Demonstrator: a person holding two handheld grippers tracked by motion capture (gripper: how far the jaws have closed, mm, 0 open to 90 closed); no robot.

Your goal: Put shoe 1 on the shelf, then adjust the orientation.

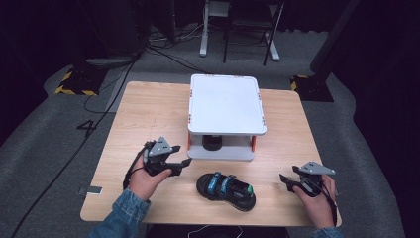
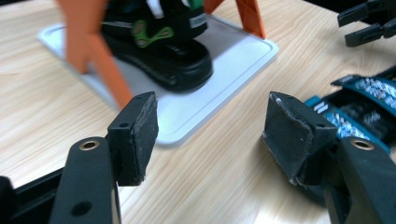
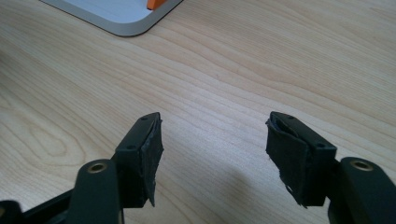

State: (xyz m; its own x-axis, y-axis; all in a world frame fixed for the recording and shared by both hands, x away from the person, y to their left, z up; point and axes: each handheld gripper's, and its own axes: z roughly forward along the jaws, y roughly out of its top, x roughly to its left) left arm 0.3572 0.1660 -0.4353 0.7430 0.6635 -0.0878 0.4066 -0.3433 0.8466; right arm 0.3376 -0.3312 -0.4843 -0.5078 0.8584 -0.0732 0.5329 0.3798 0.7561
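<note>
Denim sleeve seen at bottom edge. Left tool held released, nothing between pads, just left of sandal lying on counter. Second sandal found on lower tray of white rack. Right tool held released, empty, well apart.

Your rig: two black hand-held grippers.
Left gripper and right gripper carry grey three-cornered plates; denim sleeve; worn pads.

Black, blue-strapped sandal flat on table; its mate under shelf.
</note>
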